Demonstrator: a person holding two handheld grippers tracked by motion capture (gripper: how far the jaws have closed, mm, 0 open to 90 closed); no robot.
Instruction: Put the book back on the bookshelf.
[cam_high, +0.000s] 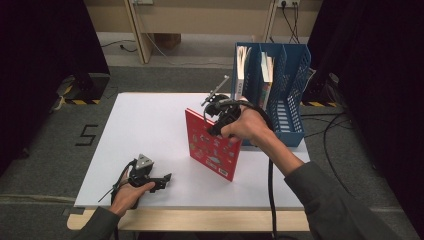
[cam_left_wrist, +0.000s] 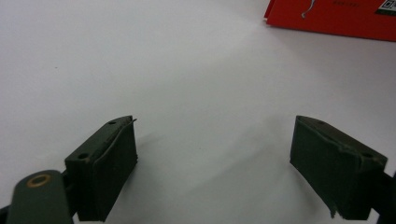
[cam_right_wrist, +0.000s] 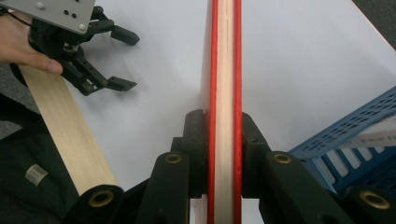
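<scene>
A thin red book (cam_high: 212, 146) stands on edge on the white table (cam_high: 150, 125), tilted slightly. My right gripper (cam_high: 218, 122) is shut on its top edge; in the right gripper view the red covers and pale page block (cam_right_wrist: 225, 84) run up between the two jaws. My left gripper (cam_high: 162, 181) rests near the table's front left, open, nothing between its fingers (cam_left_wrist: 109, 165). The book's lower corner (cam_left_wrist: 331, 18) lies ahead of it at upper right. The left gripper (cam_right_wrist: 123, 58) also appears in the right gripper view at upper left, jaws apart.
A blue mesh file rack (cam_high: 280, 85) stands at the table's back right with books upright in its slots; its wall (cam_right_wrist: 345, 144) is close to the right gripper. The wooden front edge (cam_high: 190, 220) borders the table. Black cables trail on the floor at right.
</scene>
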